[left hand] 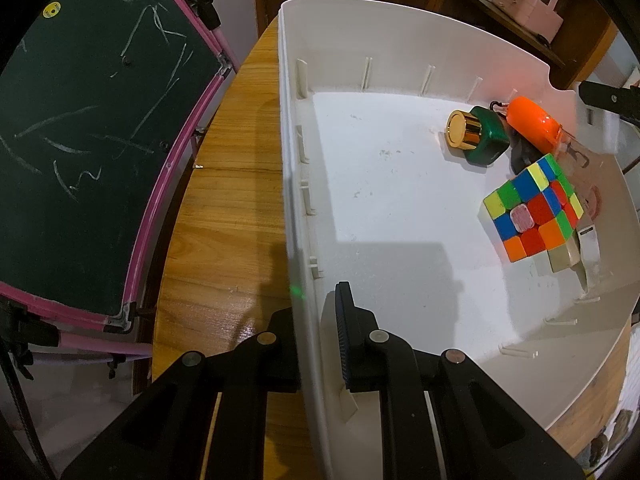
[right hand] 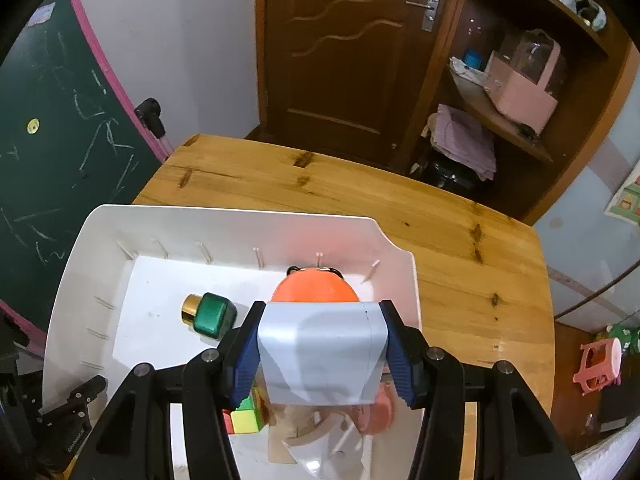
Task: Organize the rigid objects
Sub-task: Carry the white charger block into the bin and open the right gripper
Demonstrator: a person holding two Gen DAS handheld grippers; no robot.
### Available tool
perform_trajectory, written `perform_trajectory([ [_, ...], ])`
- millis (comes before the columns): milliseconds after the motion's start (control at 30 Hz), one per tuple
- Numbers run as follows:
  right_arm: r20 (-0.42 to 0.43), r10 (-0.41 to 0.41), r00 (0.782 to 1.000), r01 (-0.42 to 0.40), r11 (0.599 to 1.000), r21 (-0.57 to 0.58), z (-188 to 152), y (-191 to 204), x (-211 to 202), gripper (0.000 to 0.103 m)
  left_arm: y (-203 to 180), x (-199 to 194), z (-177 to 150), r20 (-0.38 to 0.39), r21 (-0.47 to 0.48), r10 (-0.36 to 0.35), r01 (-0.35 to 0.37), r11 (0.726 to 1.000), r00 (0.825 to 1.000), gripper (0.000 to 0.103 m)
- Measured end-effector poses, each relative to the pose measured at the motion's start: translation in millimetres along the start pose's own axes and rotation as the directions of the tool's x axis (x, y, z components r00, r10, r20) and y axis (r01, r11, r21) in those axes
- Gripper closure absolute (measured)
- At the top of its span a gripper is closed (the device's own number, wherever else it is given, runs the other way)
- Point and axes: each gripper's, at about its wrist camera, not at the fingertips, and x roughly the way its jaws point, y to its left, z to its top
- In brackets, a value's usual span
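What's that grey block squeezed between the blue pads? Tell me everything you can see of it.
The grey block is a pale, smooth box with rounded corners, plastic by its look. The right hand-held gripper clamps it side to side between blue pads, above the white bin. It hides part of the orange thing behind. No markings show.

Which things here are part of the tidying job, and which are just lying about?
Part of the job: white bin, puzzle cube, green bottle, orange case, grey box in the right tool, left tool gripping the bin's wall.

Lying about: chalkboard, pink box, folded cloth.
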Motion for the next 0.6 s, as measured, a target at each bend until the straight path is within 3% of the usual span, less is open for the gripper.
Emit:
perform_trajectory([
  [67,0.004,0.012,1.0,-0.012,1.0,-0.017,0,5,-1,0.041,0,0,0,-0.001,-0.001,0.004,-0.004,1.0,1.0,0.088],
  [233,0.045,0.089,0.995,-0.086,0.994,-0.063,0,23,-13,0.041,0,1,1,-0.005,-0.003,0.017,-0.017,1.0,1.0,0.087],
  [600,0.119,0.08,0.99,-0.064,0.99,-0.127,-11,36,-45,0.041,0,3,3,-0.012,-0.013,0.034,-0.034,0.999,0.999,0.086],
])
